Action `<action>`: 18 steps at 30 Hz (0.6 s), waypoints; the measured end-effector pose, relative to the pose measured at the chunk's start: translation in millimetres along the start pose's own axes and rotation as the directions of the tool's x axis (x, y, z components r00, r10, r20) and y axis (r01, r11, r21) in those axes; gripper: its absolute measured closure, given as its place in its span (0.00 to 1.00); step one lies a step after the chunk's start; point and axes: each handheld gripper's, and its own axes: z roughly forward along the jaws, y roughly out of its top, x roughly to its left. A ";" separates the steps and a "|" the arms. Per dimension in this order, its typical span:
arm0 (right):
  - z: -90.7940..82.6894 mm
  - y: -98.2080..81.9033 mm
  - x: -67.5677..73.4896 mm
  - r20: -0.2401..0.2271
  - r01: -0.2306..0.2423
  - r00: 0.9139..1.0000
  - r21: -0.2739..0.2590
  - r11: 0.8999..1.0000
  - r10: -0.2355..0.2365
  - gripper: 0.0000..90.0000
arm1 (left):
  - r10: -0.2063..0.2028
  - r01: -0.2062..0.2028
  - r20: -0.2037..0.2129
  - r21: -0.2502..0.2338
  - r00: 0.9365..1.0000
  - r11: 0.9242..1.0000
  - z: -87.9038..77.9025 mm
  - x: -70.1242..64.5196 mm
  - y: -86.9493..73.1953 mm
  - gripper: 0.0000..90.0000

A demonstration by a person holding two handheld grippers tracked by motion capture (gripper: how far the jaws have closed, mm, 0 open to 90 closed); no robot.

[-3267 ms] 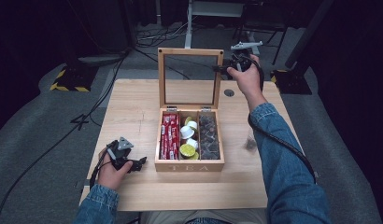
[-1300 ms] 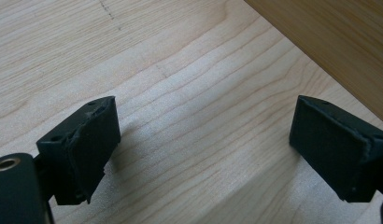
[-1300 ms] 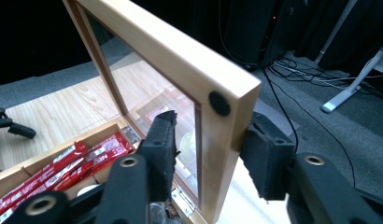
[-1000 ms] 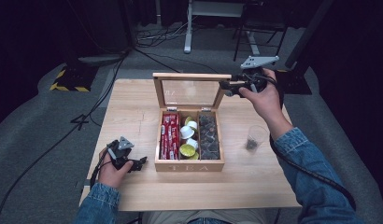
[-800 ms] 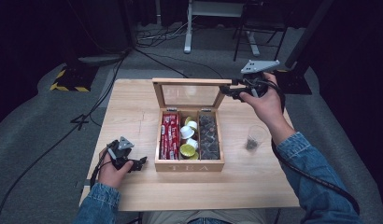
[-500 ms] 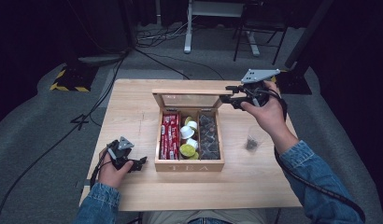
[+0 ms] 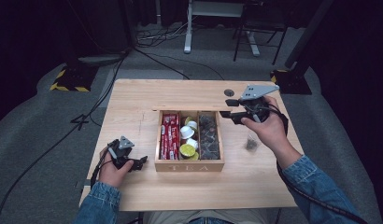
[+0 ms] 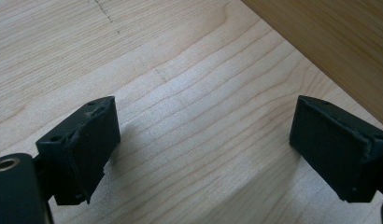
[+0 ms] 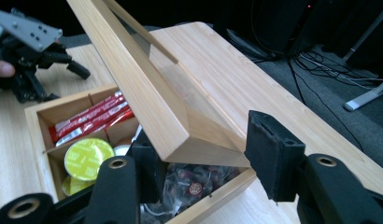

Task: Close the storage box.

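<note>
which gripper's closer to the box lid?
Right. Right gripper straddles the lid corner; left gripper rests on the table, left of the box.

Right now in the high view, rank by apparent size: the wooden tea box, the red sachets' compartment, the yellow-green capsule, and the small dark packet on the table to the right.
1. Wooden tea box
2. Red sachets' compartment
3 and 4. Yellow-green capsule and small dark packet: they look about alike, so I won't rank them.
</note>
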 end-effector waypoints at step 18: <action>1.4 -27.7 29.1 0.008 0.114 0.993 0.038 0.993 -0.114 0.51 | -0.005 0.005 0.003 -0.005 1.000 1.000 0.6 -0.5 0.2 0.10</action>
